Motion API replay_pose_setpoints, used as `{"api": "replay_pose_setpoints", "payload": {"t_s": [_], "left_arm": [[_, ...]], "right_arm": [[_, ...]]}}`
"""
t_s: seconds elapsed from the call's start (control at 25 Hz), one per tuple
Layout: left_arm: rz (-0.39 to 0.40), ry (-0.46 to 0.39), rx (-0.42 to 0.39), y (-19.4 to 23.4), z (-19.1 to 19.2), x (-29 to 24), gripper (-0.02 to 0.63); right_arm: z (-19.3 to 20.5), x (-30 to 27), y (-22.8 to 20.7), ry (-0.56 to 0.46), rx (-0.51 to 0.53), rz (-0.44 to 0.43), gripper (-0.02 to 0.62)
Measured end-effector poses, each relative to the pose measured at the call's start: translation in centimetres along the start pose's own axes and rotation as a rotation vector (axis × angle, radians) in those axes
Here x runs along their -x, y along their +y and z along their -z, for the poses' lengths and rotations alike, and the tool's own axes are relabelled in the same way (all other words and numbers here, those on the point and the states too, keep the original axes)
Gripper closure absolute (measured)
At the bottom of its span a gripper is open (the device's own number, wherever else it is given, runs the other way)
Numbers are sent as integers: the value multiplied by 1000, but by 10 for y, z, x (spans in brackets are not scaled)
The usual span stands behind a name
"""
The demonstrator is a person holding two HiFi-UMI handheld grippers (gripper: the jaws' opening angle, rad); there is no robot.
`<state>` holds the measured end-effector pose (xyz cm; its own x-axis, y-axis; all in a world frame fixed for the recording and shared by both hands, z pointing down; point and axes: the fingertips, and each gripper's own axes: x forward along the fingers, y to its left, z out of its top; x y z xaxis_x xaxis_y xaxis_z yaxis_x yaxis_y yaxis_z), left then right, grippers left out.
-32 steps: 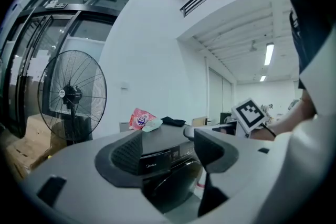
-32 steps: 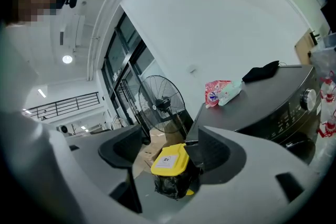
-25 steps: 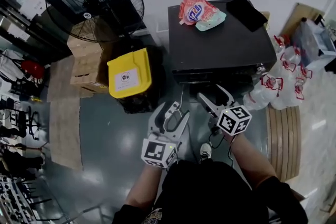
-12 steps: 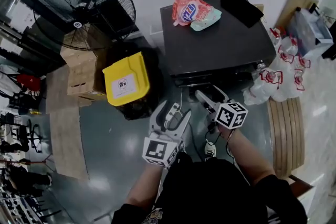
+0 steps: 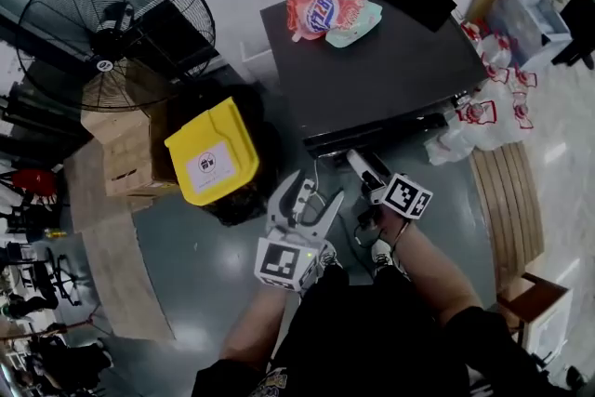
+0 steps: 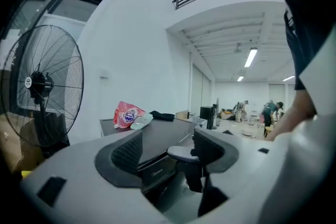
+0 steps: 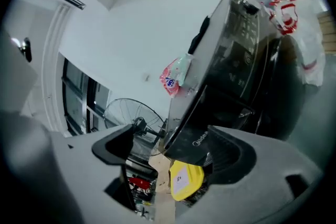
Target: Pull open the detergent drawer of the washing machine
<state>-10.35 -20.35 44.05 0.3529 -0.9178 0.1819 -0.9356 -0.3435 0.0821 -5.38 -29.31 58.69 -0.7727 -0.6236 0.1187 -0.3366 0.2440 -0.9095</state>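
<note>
My right gripper (image 5: 364, 165) is opening wide. The logo-marked corner of the washing machine (image 5: 372, 60), probably its detergent drawer (image 7: 195, 139), sits between the pads untouched. My left gripper (image 5: 307, 195) gapes empty alongside. The floor is glossy grey, the wall white. One pink pouch (image 5: 321, 9) lies on top; one yellow bin (image 5: 209, 165) and one fan (image 5: 107, 33) crowd the left.
</note>
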Motion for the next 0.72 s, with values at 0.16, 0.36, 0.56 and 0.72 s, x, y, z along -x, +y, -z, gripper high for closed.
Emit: {"api": "replay_pose_setpoints", "payload": {"t_s": [0.16,0.36,0.56,0.72], "left_arm": [[59,3,5,15,14,-3,325],[109,22,30,28,25,-5,325],[148,52,39,36,35,-4,325],[179,49,46,40,44,0,325]], "right_arm": [[11,-13,-24,-41,-78,49,132],[22,-24,-47,-100,-194,92,123],[26,-33,-64,-159,-260,93,118],[27,-36,-75,-205,-331,146,112]]}}
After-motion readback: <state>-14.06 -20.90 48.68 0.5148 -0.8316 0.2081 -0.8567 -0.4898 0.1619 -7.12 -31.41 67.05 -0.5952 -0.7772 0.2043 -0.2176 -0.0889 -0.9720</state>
